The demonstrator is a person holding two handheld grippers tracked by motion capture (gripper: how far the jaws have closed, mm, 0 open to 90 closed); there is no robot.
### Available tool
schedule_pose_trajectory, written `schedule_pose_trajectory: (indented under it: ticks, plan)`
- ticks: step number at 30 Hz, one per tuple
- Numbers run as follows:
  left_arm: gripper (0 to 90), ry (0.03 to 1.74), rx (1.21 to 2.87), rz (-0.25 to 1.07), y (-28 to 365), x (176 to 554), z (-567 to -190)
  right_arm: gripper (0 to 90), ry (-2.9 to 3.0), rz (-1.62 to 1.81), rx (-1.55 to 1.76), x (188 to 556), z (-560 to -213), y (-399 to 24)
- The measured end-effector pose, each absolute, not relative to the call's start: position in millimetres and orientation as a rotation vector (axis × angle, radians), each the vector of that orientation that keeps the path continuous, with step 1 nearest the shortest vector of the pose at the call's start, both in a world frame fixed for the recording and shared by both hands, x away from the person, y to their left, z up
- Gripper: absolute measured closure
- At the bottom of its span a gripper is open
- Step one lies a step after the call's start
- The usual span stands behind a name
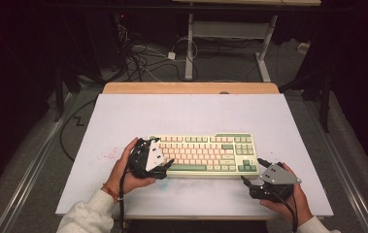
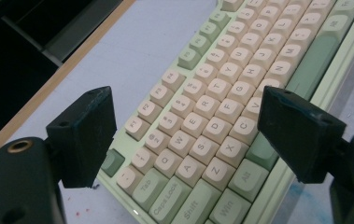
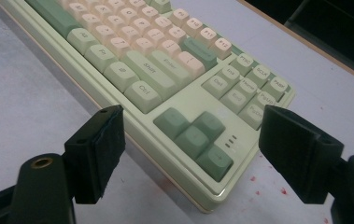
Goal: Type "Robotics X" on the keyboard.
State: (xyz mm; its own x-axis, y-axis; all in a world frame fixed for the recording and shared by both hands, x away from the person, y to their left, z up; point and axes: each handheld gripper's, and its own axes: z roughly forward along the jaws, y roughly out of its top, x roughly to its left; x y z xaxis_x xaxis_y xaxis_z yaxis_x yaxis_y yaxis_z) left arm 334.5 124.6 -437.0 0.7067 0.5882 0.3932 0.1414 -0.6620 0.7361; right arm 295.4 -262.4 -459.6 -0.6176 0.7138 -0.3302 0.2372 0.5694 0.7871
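A pale green keyboard (image 1: 203,154) with cream and green keys lies flat on the white board (image 1: 191,116), slightly toward the front. My left gripper (image 1: 160,151) is open, its jaws astride the keyboard's left end. In the left gripper view the gripper (image 2: 188,126) frames the keyboard (image 2: 221,93) around the Tab, Q and Z keys, with no visible contact. My right gripper (image 1: 252,170) stands open at the front right corner. In the right gripper view the gripper (image 3: 195,144) spans the keyboard (image 3: 165,79) at the arrow keys.
The board's wooden back edge (image 1: 191,88) runs behind the keyboard. Red specks (image 1: 105,156) mark the board left of my left hand. Beyond the table are loose floor cables (image 1: 142,58) and a desk frame (image 1: 230,34).
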Motion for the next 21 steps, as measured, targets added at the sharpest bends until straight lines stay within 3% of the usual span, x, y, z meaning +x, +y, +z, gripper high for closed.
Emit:
schedule_pose_trajectory:
  ticks: [21]
  plan:
    - [18.1,0.622,2.213,0.830,156.4,319.0,-451.8,23.6,2.149,0.952,0.767,295.7,-459.4,-261.9]
